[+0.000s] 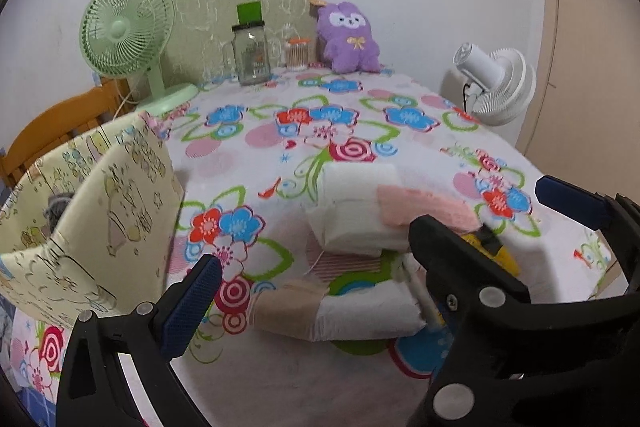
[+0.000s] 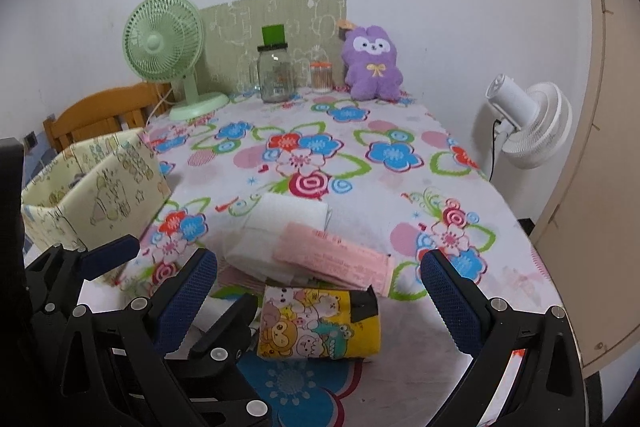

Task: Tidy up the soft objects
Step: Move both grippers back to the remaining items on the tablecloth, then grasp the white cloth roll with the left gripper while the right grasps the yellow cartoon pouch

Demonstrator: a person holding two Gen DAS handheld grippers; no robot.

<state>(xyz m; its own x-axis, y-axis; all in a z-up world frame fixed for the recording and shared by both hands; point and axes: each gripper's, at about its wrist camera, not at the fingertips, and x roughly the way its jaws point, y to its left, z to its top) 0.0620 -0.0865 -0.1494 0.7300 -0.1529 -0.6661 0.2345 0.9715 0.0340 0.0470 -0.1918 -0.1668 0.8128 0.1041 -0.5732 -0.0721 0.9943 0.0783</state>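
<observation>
Several soft packs lie in a heap on the flowered tablecloth. A white tissue pack [image 1: 352, 203] [image 2: 280, 227] lies under a pink pack [image 1: 424, 207] [image 2: 340, 259]. A yellow cartoon-print pack [image 2: 320, 323] [image 1: 496, 251] lies nearest the right gripper. A white pack with a beige taped end [image 1: 340, 311] lies between the left gripper's fingers. The cream printed fabric bin [image 1: 92, 203] [image 2: 92, 187] stands at the left. My left gripper [image 1: 316, 267] is open around the white pack. My right gripper [image 2: 320, 291] is open, its fingers either side of the yellow pack.
At the table's far end stand a green fan [image 1: 128, 31], a glass jar with a green lid [image 1: 250, 55], a small jar of cotton swabs [image 1: 297, 54] and a purple plush toy [image 1: 350, 37]. A white fan [image 1: 500, 83] stands off the right edge. A wooden chair [image 1: 64, 131] is behind the bin.
</observation>
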